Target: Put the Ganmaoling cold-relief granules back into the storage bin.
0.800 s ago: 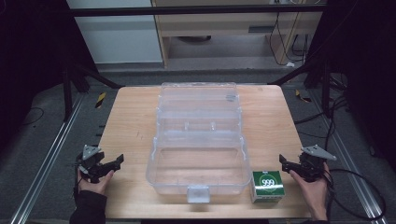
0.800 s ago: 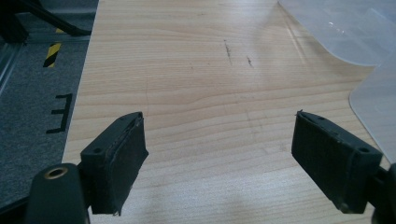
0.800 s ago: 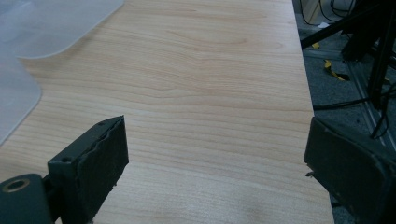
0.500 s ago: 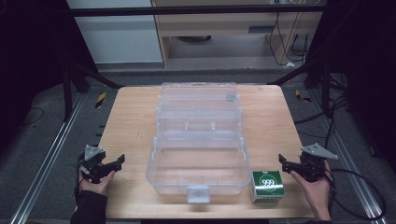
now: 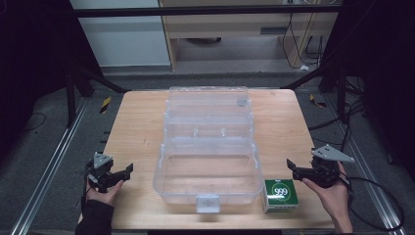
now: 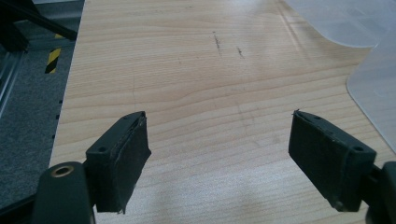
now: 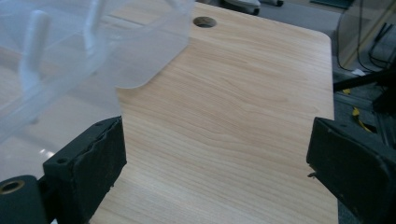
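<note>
1. High view: a clear plastic case (image 5: 208, 147) lies open in the middle of the wooden table (image 5: 137, 127), its lid folded back on the far side. Just right of the case's near corner stands a small green box (image 5: 280, 194) whose white round label reads "999". Left of the case, a hand holds the left gripper (image 5: 117, 174); right of the green box, a hand holds the right gripper (image 5: 296, 169) — both with jaws spread, pinching nothing. Grey floor, a metal rail and dark frame legs surround the table; cables trail behind it.
2. Left gripper view: the jaws stand wide apart over bare wood grain; the case's translucent edge (image 6: 369, 56) is cut off at the right.
3. Right gripper view: the jaws are spread; the case's blurred wall (image 7: 84, 51) is at upper left, and beyond it a round hole (image 7: 204, 21) in the tabletop.
</note>
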Action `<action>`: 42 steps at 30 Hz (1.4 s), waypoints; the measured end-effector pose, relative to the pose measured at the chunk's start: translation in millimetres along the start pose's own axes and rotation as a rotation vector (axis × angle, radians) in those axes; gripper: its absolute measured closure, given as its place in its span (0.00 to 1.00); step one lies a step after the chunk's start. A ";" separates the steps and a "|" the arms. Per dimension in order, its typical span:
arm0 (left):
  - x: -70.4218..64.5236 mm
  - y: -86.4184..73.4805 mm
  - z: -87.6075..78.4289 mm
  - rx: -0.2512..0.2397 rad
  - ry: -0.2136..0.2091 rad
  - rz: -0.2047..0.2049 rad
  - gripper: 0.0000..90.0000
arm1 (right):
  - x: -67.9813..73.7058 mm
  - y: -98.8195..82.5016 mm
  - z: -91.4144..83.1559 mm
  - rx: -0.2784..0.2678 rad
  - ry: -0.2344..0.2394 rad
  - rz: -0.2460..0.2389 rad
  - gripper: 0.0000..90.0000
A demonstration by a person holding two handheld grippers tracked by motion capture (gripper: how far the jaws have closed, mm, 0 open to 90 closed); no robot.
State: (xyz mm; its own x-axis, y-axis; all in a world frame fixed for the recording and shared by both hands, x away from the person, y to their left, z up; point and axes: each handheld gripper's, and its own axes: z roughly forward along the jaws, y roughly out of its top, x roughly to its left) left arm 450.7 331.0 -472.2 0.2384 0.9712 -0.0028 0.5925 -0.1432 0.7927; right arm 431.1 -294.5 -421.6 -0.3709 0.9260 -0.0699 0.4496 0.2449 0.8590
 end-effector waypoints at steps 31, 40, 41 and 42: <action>-2.4 -1.7 3.8 0.027 -0.003 0.019 0.22 | 37.0 63.8 -20.0 0.260 0.357 -0.476 0.02; -2.7 -1.7 3.8 0.028 -0.004 0.021 0.22 | 48.1 55.1 -20.4 0.358 0.434 -0.595 0.02; -2.7 -1.7 3.9 0.030 -0.005 0.023 0.22 | 51.2 52.8 -20.4 0.377 0.448 -0.616 0.02; -2.7 -1.7 4.0 0.031 -0.004 0.023 0.22 | 52.3 51.8 -20.2 0.385 0.456 -0.624 0.02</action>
State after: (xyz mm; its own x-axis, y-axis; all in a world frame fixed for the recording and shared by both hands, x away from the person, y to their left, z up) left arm 452.1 327.9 -476.0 0.2556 0.9667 0.0129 0.6100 -0.1716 0.7736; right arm 418.6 -239.1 -370.5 -0.8946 0.4042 -0.1908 0.2686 0.8273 0.4933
